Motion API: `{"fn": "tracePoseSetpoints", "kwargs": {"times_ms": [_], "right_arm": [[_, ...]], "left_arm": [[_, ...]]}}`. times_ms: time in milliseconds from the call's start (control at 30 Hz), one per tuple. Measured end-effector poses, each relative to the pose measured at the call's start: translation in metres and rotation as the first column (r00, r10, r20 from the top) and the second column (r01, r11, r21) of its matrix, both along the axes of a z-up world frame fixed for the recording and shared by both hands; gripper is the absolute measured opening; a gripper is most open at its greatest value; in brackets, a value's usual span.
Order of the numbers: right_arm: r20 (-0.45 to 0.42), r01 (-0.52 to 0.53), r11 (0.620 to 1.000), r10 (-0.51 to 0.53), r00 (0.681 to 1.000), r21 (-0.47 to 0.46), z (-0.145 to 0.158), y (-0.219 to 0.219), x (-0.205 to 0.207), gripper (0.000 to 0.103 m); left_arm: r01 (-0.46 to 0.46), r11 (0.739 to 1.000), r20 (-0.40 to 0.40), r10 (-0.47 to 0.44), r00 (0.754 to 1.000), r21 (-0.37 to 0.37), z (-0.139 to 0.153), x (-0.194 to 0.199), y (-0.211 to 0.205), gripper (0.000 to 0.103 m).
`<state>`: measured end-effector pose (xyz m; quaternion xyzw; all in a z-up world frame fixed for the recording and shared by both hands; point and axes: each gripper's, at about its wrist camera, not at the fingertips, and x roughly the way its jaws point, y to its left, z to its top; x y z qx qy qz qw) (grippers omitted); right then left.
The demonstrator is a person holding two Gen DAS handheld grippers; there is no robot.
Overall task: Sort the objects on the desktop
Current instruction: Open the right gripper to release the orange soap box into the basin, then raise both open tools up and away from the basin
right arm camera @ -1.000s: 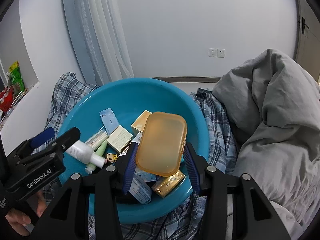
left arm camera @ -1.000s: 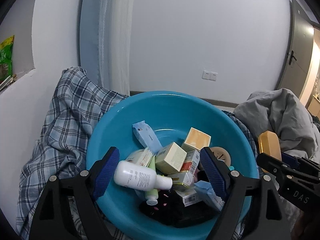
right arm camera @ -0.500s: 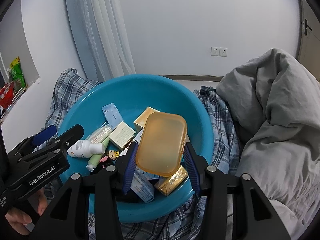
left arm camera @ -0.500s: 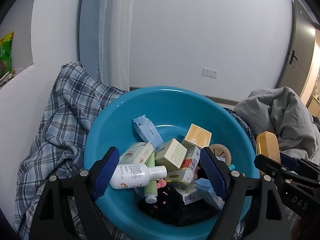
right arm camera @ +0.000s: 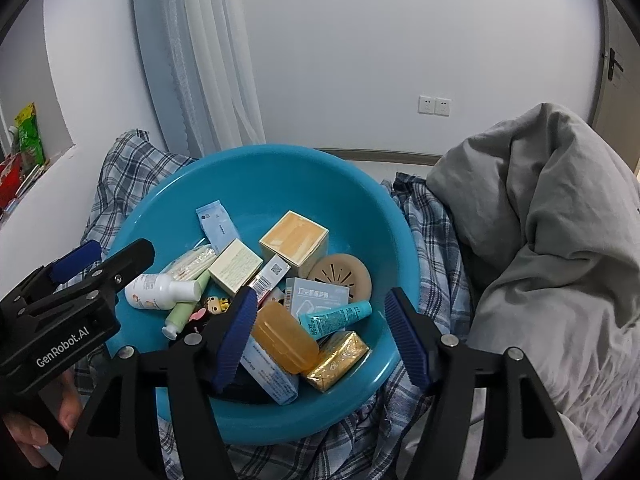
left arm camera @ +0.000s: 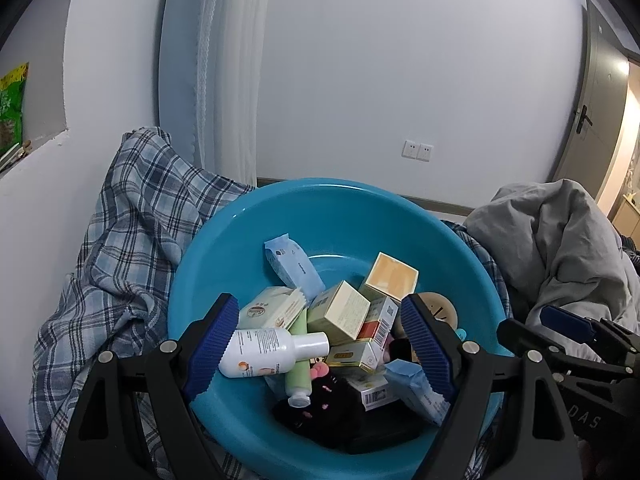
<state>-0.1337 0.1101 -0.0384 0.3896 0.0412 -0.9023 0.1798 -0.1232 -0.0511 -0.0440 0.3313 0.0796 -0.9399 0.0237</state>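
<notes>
Now we hold the left gripper [left arm camera: 320,344] wide and empty over the blue basin [right arm camera: 248,176]; inside it lies the orange case [right arm camera: 286,336], beneath the right gripper [right arm camera: 320,330], whose jaws are opening, nothing gripped. Next we fetch another object.

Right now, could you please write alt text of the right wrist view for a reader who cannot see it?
The right tongs are opening above a blue basin full of small boxes, tubes and bottles, with an orange case lying loose in the pile between them. The left tongs are at the left edge; the basin sits on plaid cloth.
</notes>
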Motion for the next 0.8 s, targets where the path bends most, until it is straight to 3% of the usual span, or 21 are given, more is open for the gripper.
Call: {"fn": "tracePoseSetpoints", "kwargs": {"times_ms": [200, 367, 433, 500, 800], "right_arm": [[-0.005, 0.016, 1.000, -0.016, 1.000, -0.007, 0.002, 0.003, 0.000, 0.065], [-0.035, 0.039, 0.999, -0.039, 0.999, -0.019, 0.011, 0.007, 0.003, 0.074], [-0.056, 0.049, 0.999, -0.050, 0.997, -0.021, 0.015, 0.008, 0.005, 0.091], [-0.083, 0.061, 0.998, -0.062, 0.995, -0.020, 0.020, 0.009, 0.007, 0.099], [-0.125, 0.084, 0.996, -0.086, 0.988, -0.024, 0.030, 0.012, 0.008, 0.099]], "left_arm": [[0.008, 1.000, -0.019, -0.008, 1.000, -0.001, 0.005, 0.003, 0.002, 0.085], [0.010, 1.000, -0.060, -0.011, 0.998, -0.016, 0.015, 0.009, 0.003, 0.085], [0.007, 0.999, -0.075, -0.011, 0.997, -0.047, 0.021, 0.012, 0.005, 0.085], [0.004, 0.997, -0.095, -0.011, 0.995, -0.072, 0.025, 0.015, 0.007, 0.085], [0.043, 0.999, -0.130, -0.043, 0.991, 0.002, 0.034, 0.020, 0.001, 0.089]]}}
